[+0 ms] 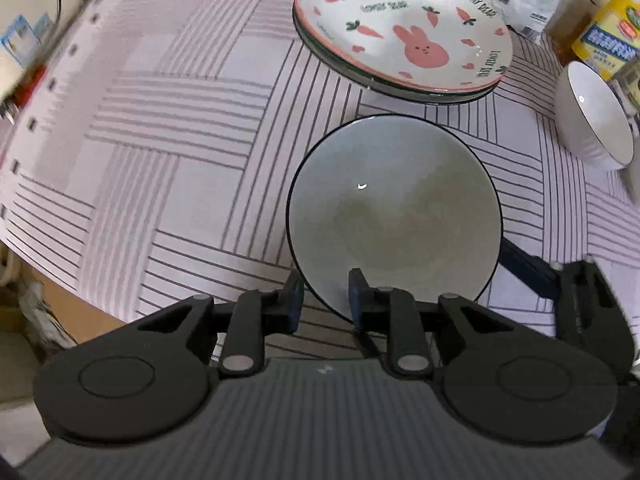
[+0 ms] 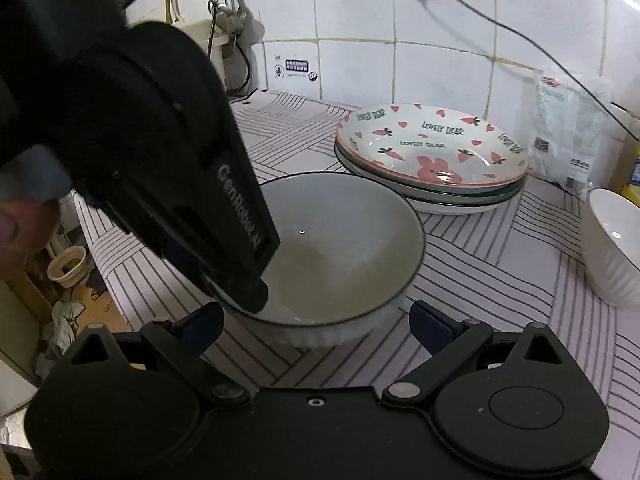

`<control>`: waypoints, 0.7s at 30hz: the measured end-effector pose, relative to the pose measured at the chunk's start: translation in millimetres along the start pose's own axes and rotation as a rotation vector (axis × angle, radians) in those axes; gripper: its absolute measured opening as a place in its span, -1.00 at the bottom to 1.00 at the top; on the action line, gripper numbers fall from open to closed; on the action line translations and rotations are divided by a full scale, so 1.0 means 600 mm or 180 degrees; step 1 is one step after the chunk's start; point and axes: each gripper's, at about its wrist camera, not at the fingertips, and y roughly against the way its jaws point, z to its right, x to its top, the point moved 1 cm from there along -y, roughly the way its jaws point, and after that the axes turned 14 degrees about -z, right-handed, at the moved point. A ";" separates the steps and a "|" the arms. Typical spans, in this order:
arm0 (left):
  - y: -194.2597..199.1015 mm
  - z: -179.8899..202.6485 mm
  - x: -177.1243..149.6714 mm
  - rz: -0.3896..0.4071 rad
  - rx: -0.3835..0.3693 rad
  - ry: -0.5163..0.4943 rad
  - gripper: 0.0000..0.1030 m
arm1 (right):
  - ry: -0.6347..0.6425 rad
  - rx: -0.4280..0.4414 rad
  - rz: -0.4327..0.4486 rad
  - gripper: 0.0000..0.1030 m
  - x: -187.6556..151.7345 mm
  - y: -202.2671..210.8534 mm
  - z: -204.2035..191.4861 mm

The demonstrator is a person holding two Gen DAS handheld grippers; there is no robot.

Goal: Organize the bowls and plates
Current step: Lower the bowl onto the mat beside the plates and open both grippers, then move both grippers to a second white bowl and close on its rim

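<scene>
A grey bowl (image 1: 394,208) with a thin dark rim and ribbed outside stands on the striped tablecloth. My left gripper (image 1: 326,300) points steeply down over its near rim, one finger outside and one inside. The jaws stand slightly apart, wider than the thin rim, so it is open. In the right wrist view the same bowl (image 2: 340,240) lies just ahead of my right gripper (image 2: 318,322), which is wide open around its near side without touching. Behind it is a stack of plates (image 2: 432,148), the top one printed with a pink rabbit and carrots (image 1: 404,32).
A white ribbed bowl (image 2: 616,240) stands at the right, also in the left wrist view (image 1: 592,120). A plastic bag (image 2: 568,132) and a yellow packet (image 1: 604,36) crowd the back right corner. The tiled wall (image 2: 360,64) runs behind. The table's edge (image 1: 100,304) drops off at the left.
</scene>
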 end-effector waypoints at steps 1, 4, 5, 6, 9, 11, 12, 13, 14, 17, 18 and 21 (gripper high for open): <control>0.002 0.002 -0.004 0.0020 0.0043 -0.0026 -0.43 | -0.0050 0.0015 0.0026 0.95 -0.004 0.010 0.002; 0.019 -0.004 -0.018 0.0082 0.0077 0.0017 -0.36 | -0.0250 0.0177 0.0056 0.93 -0.014 0.041 0.018; 0.026 -0.005 -0.020 0.0109 0.0061 0.0024 -0.31 | -0.0354 0.0251 0.0079 0.91 -0.018 0.054 0.027; 0.035 -0.004 -0.023 0.0155 0.0074 0.0024 -0.20 | -0.0424 0.0293 0.0096 0.91 -0.020 0.064 0.035; 0.062 0.002 -0.033 0.0255 0.0158 0.0001 -0.16 | -0.0594 0.0312 0.0188 0.91 -0.027 0.100 0.059; 0.079 0.010 -0.042 0.0294 0.0103 0.0017 -0.10 | -0.0646 0.0253 0.0282 0.91 -0.031 0.127 0.074; 0.086 0.013 -0.046 0.0308 0.0059 0.0021 -0.09 | -0.0670 0.0207 0.0324 0.89 -0.033 0.139 0.082; 0.093 0.019 -0.049 0.0331 0.0015 0.0021 -0.09 | -0.0700 0.0154 0.0359 0.84 -0.036 0.153 0.091; 0.101 0.026 -0.053 0.0375 -0.0029 0.0019 -0.09 | -0.0737 0.0112 0.0388 0.80 -0.039 0.163 0.099; 0.116 0.044 -0.059 0.0494 -0.0191 0.0019 -0.09 | -0.1181 -0.0024 0.0372 0.36 -0.048 0.188 0.142; 0.118 0.052 -0.057 0.0489 -0.0222 0.0012 -0.09 | -0.1322 -0.0004 0.0429 0.36 -0.051 0.195 0.157; 0.125 0.077 -0.051 0.0528 -0.0321 -0.0085 -0.09 | -0.1726 -0.0002 0.0605 0.37 -0.070 0.216 0.201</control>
